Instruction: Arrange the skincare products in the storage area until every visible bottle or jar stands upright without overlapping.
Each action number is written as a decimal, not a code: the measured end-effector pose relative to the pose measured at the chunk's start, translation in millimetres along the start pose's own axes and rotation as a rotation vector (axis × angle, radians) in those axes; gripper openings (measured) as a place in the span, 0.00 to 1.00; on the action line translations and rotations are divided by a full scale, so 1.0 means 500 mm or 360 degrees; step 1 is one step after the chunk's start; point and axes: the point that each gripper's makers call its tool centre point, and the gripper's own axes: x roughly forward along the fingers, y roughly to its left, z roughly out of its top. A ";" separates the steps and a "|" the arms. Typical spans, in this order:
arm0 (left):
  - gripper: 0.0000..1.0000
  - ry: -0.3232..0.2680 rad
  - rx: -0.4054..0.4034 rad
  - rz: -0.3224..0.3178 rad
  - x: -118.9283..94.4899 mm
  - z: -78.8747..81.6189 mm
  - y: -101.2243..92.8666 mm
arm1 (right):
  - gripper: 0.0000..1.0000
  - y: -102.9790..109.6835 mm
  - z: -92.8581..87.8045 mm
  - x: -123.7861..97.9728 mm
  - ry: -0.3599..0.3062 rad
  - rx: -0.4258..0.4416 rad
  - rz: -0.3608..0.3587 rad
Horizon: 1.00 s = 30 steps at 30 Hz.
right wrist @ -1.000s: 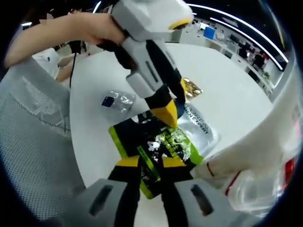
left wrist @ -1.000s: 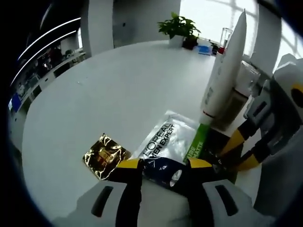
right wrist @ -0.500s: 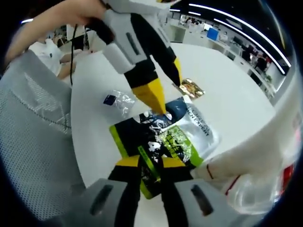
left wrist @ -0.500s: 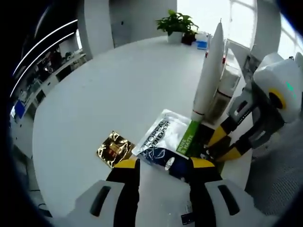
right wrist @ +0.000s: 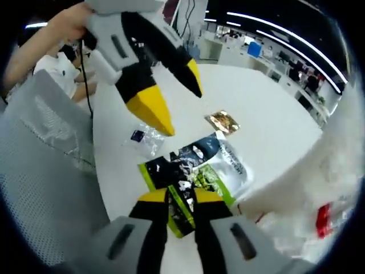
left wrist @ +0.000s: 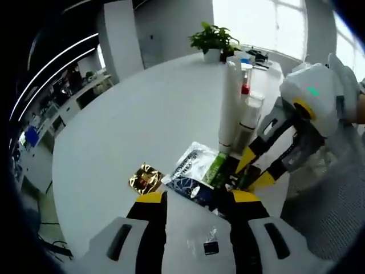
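A green-and-black sachet pack (right wrist: 185, 182) lies on the white round table (left wrist: 142, 114), with my right gripper (right wrist: 182, 197) shut on its near edge. A white-and-blue sachet pack (right wrist: 228, 162) lies partly under it. In the left gripper view the same two packs (left wrist: 197, 171) rest at the foot of a tall white tube (left wrist: 229, 103) and a white bottle with a red band (left wrist: 246, 111), both upright. My right gripper (left wrist: 255, 171) reaches in from the right there. My left gripper (left wrist: 197, 198) is open and hangs above the table, holding nothing.
A gold sachet (left wrist: 146, 177) lies left of the packs. A small clear sachet (left wrist: 208, 246) lies near the table's edge. A potted plant (left wrist: 214, 37) stands at the far side. A grey mesh chair (right wrist: 40, 171) sits beside the table. A person's hand (right wrist: 68, 17) holds the left gripper.
My left gripper has lifted up and back from the packs, so its view takes in more of the table. My right gripper stays shut on the green-and-black pack.
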 end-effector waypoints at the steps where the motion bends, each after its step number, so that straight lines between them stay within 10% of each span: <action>1: 0.42 -0.0005 0.0003 0.0016 -0.007 0.000 -0.001 | 0.17 0.000 0.006 -0.010 -0.0020 0.0001 -0.0006; 15: 0.51 -0.0133 -0.0039 0.0098 -0.084 0.024 -0.029 | 0.32 -0.028 0.078 -0.189 -0.0378 0.0075 -0.0263; 30: 0.71 -0.0199 -0.0105 0.0180 -0.141 0.004 -0.033 | 0.65 -0.073 0.039 -0.277 -0.0427 0.0286 -0.0497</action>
